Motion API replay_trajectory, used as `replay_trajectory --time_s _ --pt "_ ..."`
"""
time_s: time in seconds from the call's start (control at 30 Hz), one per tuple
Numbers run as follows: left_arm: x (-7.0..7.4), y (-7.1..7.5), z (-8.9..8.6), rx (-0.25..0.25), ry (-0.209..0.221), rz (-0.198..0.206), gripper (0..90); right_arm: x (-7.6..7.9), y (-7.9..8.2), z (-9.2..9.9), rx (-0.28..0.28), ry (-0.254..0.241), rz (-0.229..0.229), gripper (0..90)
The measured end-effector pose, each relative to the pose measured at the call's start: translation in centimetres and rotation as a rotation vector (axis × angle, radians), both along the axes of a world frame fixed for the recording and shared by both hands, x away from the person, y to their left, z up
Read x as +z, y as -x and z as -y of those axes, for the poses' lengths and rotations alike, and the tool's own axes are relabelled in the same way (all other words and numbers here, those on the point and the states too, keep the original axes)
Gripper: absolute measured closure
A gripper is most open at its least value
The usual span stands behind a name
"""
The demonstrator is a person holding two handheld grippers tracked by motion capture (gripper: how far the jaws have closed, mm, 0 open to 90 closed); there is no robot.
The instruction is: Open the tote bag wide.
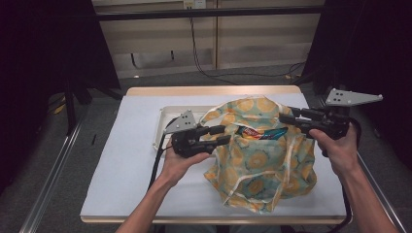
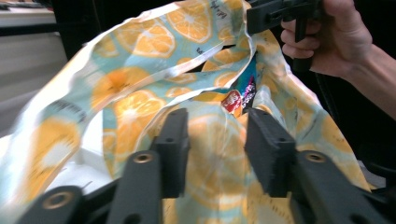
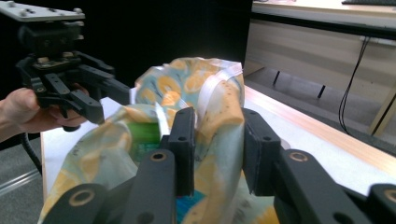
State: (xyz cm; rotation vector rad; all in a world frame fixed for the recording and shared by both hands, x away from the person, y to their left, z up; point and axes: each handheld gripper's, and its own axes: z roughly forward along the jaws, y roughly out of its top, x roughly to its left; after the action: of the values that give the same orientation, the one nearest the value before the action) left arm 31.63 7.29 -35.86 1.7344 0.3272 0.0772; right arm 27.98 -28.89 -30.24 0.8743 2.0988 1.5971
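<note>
Where the high view looks down, orange-slice print bag on white-covered table, left gripper and right gripper at its mouth; left gripper view: jaws parted astride bag cloth, snack packet inside; right gripper view: jaws parted astride rim fold

No lettering is legible; the print on the snack packet is too blurred.
</note>
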Motion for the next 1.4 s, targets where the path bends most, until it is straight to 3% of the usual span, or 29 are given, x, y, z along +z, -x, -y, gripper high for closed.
replay_trajectory --time_s 0.13,0.2,0.23,0.37,0.63,0.73,0.83,0.97,1.1,1.33,1.4 --pt "0.0 0.1 1.1 0.003 -0.041 0.014 46.4 0.4 -0.1 0.0 -0.008 0.006 0.004 68.8" --pt "-0.1 0.0 1.5 0.010 -0.059 0.019 44.9 0.1 -0.7 0.8 -0.034 0.014 -0.014 74.3" --pt "-0.2 0.0 1.6 0.013 -0.081 0.026 48.1 -0.1 -0.9 1.1 -0.039 0.012 -0.021 75.8" --pt "-0.7 0.0 1.5 -0.012 -0.104 0.028 89.7 -1.1 -1.1 2.0 -0.056 0.013 -0.038 88.3" --pt "-0.2 1.7 -1.4 -0.050 -0.105 0.021 90.0 -2.3 -2.1 4.7 -0.184 -0.033 -0.050 90.0" --pt "-0.4 2.2 -2.9 -0.070 -0.093 0.014 90.0 -3.2 -2.4 5.3 -0.200 -0.033 -0.069 90.0" --pt "-1.1 2.3 -4.2 -0.047 -0.101 0.004 90.0 -4.5 -2.4 5.4 -0.207 -0.025 -0.090 90.0" --pt "-1.7 1.9 -4.5 -0.029 -0.082 -0.016 90.0 -5.5 -2.3 4.8 -0.183 -0.001 -0.108 89.9" --pt "-1.2 1.4 -3.7 -0.024 -0.071 -0.010 86.8 -4.9 -1.9 4.2 -0.129 -0.019 -0.085 79.8" --pt "-0.3 0.5 -2.9 0.009 -0.039 -0.010 70.9 -3.2 -1.1 3.8 -0.126 -0.014 -0.040 59.3" --pt "0.0 0.3 -2.8 0.013 -0.036 -0.006 69.1 -2.7 -0.8 3.9 -0.128 -0.018 -0.025 58.2"
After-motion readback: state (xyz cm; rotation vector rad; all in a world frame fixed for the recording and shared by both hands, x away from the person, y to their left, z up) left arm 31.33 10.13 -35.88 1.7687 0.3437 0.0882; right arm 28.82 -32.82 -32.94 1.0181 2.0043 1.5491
